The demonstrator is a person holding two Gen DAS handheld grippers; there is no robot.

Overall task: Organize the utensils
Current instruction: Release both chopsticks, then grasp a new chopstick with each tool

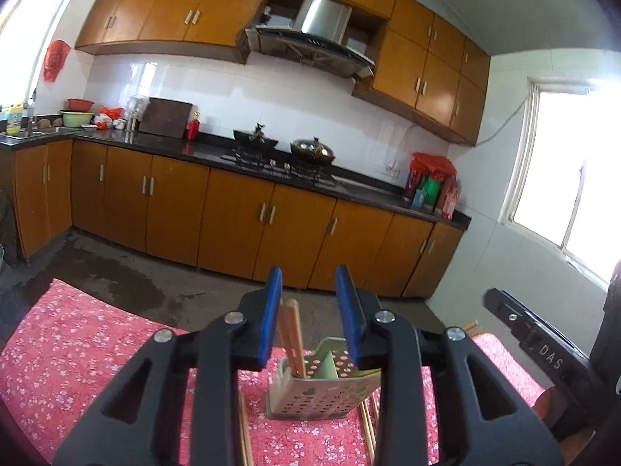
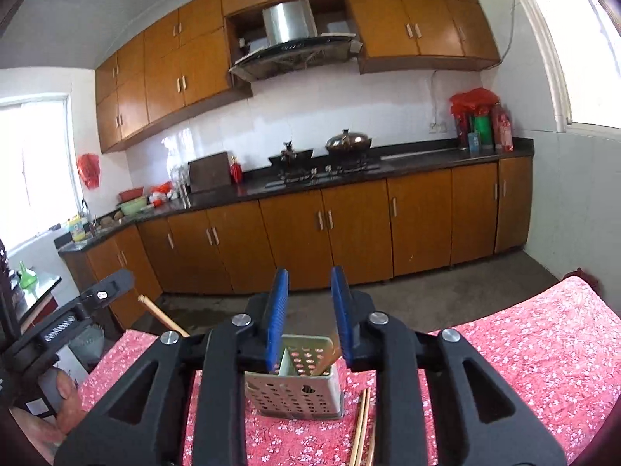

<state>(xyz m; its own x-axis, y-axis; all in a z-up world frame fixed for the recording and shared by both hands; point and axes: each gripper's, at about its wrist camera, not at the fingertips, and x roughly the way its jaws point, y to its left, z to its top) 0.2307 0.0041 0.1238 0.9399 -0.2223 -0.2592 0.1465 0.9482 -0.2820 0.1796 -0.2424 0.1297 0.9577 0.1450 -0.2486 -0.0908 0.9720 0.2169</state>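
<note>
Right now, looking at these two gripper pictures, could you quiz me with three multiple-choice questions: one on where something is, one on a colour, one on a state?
1. Where does the holder stand?
A. on the kitchen counter
B. on the tablecloth
C. on the floor

2. What colour are the pads of the left gripper?
A. blue
B. yellow
C. white

3. How do the chopsticks in the holder stand?
A. lying flat inside it
B. upright, leaning, tops sticking out
C. fully hidden below the rim

Answers:
1 B: the perforated holder sits on the red flowered cloth, with loose chopsticks lying beside it.
2 A: both pads are plainly blue against the black frame.
3 B: the left wrist view shows their tops rising above the rim, tilted.
</note>
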